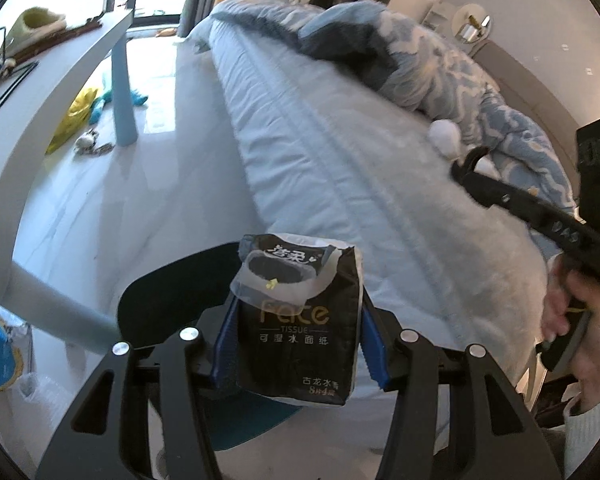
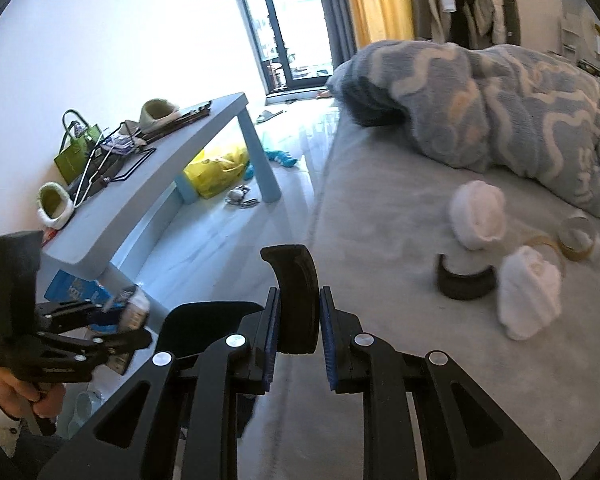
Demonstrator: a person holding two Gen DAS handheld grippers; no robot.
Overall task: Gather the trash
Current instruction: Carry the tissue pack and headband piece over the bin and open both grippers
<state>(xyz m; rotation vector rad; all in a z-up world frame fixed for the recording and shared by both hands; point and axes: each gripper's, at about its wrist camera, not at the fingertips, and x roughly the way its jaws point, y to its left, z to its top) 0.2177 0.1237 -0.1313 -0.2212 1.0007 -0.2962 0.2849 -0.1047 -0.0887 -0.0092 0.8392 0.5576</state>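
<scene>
Left hand-held gripper point(image 1: 296, 344) is clamping a black tissue pack point(image 1: 300, 320) between its blue pads, carrying it upright over the floor beside the bed point(image 1: 340, 160). Right hand-held gripper point(image 2: 299, 340) is pinching a curved black strip point(image 2: 296, 300), jaws nearly together on it; possibly a torn tape-roll piece, hard to tell.

So both grippers are loaded, nothing binned yet as far as I can see. No bin is showing clearly in either view; the dark rounded thing under the left gripper might be one.

Still lying on the bed: two white crumpled tissue wads point(image 2: 478, 216), a second black curved strip point(image 2: 466, 280) near them, and a brownish tape roll point(image 2: 578, 238) beside the blue blanket point(image 2: 520, 112). On the floor under the desk point(image 2: 140, 200): a yellow plastic bag point(image 2: 216, 174) and small clutter. I'd judge the task as early-to-mid: two items in hand, several pickups remaining.
</scene>
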